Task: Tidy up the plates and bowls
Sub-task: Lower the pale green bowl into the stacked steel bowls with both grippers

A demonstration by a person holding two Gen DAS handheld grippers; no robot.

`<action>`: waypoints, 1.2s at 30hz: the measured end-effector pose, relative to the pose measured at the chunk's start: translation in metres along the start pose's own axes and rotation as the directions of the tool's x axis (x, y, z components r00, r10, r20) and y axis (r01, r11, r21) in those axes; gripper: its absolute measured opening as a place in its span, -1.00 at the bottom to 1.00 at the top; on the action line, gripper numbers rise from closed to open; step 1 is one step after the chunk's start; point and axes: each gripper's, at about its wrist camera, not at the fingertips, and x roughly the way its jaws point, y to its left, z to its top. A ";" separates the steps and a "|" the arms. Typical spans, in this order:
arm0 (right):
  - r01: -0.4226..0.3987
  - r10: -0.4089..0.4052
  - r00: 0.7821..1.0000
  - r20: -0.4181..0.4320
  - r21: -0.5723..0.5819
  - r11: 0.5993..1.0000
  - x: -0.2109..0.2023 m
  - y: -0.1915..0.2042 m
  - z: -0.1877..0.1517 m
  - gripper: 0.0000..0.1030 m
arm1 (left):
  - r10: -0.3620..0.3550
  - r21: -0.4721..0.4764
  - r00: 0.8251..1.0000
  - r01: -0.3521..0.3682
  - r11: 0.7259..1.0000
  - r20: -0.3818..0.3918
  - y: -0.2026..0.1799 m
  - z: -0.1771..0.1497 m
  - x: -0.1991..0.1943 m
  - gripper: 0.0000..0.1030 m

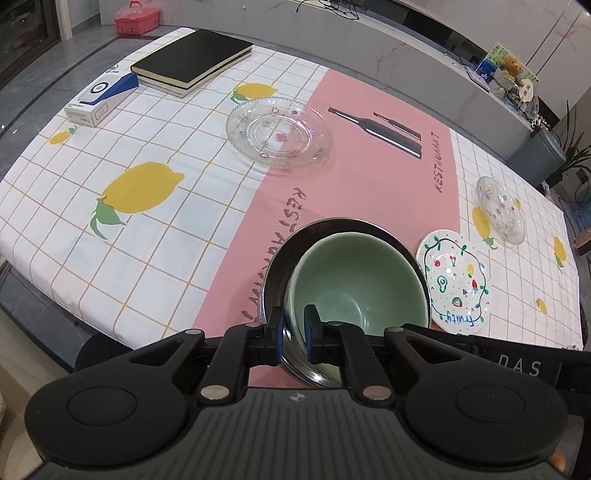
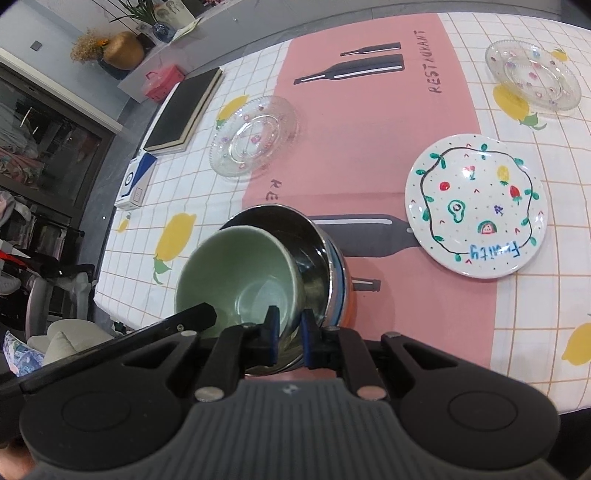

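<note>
"RESTAURANT" on tablecloth point(image 2: 369, 122); "Fruity" on painted plate point(image 2: 475, 205); "DAS" on gripper point(image 1: 519, 367).

black notebooks point(image 1: 192, 61), blue-white box point(image 1: 100, 96), pink case point(image 1: 136, 16)

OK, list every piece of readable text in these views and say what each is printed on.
"RESTAURANT" – printed on the pink panel of the tablecloth, beside the bottle graphic.
"RESTAURANT" again – nearer on the same panel, partly hidden by the steel bowl.
"Fruity" – blue lettering on the painted plate.
"DAS" – on the right gripper body, seen from the left wrist.
Blue-and-white box: print too small to read.
</note>
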 end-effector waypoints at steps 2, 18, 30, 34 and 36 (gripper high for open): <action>0.007 -0.007 1.000 0.005 -0.006 1.000 0.000 0.001 0.001 -0.82 | 0.003 0.004 1.000 -0.003 1.000 -0.001 -0.001 -0.001 0.002 -0.76; 0.044 -0.044 0.999 0.015 -0.057 0.997 0.009 0.006 0.002 -0.76 | 0.019 0.029 1.000 -0.019 0.999 -0.023 -0.001 -0.002 0.014 -0.70; 0.072 -0.066 0.995 0.069 -0.094 0.993 0.000 0.010 0.008 -0.56 | 0.028 0.070 0.999 -0.030 0.997 0.031 -0.007 0.008 0.005 -0.69; 0.057 -0.051 0.996 0.066 -0.086 0.995 -0.003 0.009 0.009 -0.49 | 0.022 0.062 0.999 -0.025 0.998 0.035 -0.005 0.008 0.004 -0.69; 0.056 -0.048 0.996 0.078 -0.093 0.994 -0.006 0.010 0.009 -0.31 | 0.017 0.063 0.999 -0.019 0.998 0.044 -0.005 0.009 0.001 -0.69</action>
